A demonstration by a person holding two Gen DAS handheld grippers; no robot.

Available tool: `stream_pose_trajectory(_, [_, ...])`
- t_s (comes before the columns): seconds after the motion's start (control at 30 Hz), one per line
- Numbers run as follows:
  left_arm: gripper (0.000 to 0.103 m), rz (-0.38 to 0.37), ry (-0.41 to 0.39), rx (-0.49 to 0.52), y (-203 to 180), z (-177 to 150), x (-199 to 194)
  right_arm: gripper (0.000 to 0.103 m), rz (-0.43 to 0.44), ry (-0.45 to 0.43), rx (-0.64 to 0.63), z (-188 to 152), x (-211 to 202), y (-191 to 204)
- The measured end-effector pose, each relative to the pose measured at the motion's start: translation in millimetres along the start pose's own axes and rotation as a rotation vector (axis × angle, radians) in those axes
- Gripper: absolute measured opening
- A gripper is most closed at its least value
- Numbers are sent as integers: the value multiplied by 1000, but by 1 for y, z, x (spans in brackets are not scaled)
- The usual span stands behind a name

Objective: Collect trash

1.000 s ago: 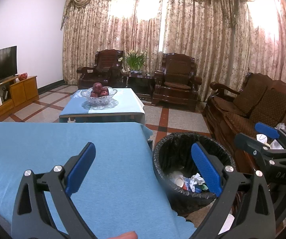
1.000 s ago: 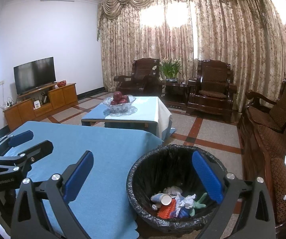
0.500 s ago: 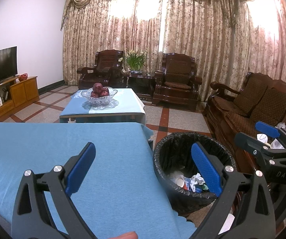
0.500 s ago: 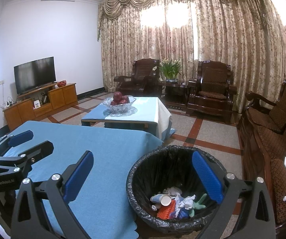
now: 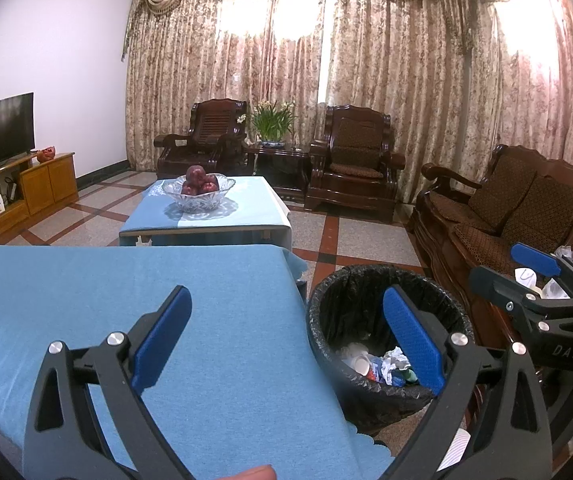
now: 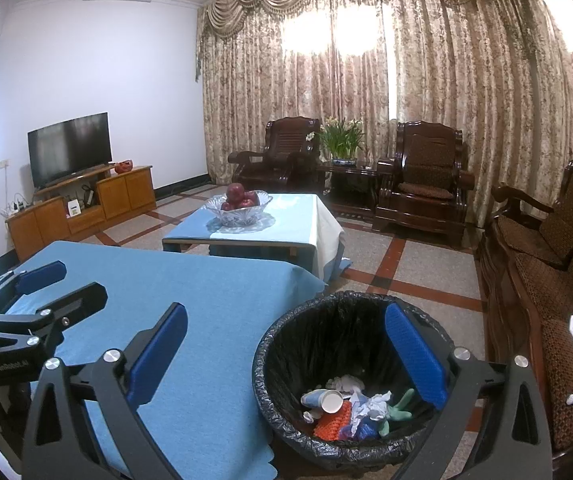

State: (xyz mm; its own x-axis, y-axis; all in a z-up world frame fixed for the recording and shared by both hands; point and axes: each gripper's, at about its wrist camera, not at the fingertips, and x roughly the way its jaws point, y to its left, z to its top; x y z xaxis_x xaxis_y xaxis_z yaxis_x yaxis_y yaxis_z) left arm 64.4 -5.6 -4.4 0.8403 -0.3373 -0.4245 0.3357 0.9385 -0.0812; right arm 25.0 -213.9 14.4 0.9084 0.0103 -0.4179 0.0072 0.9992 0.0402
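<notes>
bin (image 5: pixel 370 280) base hidden | sofa (image 6: pixel 558 248) cut off rt edge

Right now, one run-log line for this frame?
left tool: open, empty | right tool: open, empty | trash bin: holds paper cup, crumpled paper | blue tablecloth: no trash visible

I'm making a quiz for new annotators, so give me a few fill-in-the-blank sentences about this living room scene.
1. Both tools, left tool and right tool, are ____ and hold nothing.
2. The trash bin is lined with a ____ bag.
3. The near table wears a ____ cloth.
4. The glass bowl holds red ____.

Missing words: open; black; blue; apples
</notes>
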Motion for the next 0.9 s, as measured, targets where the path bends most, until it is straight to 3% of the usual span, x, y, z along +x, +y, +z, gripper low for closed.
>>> stream_pose_trajectory(0.9, [94, 1, 0, 1, 2, 0, 1, 97, 0, -1, -1, -3, 0, 3])
